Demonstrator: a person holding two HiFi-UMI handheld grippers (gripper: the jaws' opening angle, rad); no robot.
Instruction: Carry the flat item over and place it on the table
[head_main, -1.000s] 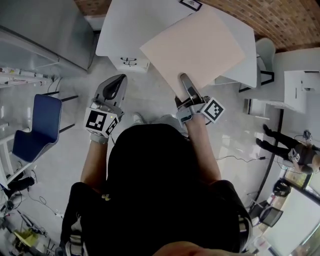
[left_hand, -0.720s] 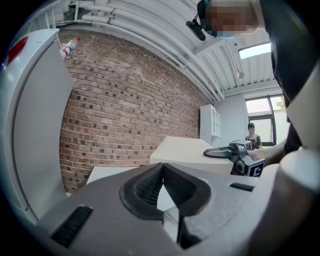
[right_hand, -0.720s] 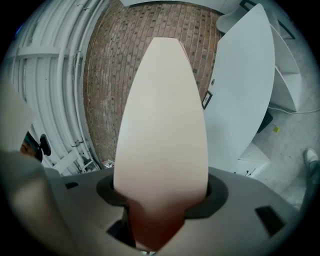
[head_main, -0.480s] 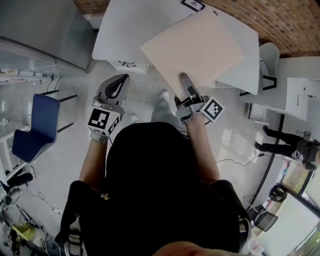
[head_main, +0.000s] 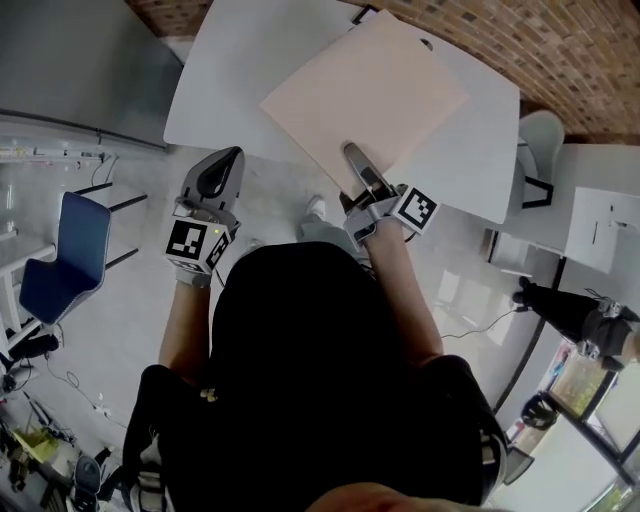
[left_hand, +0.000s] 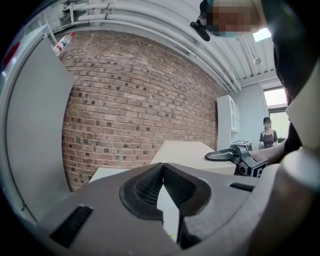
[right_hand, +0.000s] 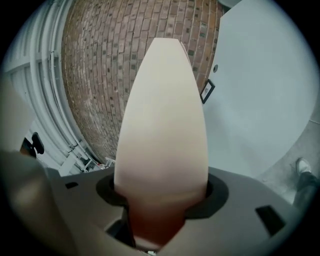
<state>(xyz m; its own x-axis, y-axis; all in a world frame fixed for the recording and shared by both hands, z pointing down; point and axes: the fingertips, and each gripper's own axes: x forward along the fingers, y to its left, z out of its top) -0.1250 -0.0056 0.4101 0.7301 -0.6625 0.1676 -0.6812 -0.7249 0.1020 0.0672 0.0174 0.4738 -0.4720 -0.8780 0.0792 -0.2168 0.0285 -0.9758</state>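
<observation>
Since a second ago the right claw has carried the flat board forward, so most of it now hangs above the white bench. Its jaws pinch the near edge of the board, which is about level and seems not yet to rest on the top. The left claw is pressed together and empty, over the floor. The carrying step is nearly finished. Next, the board probably needs lowering flat before the jaws let go.
</observation>
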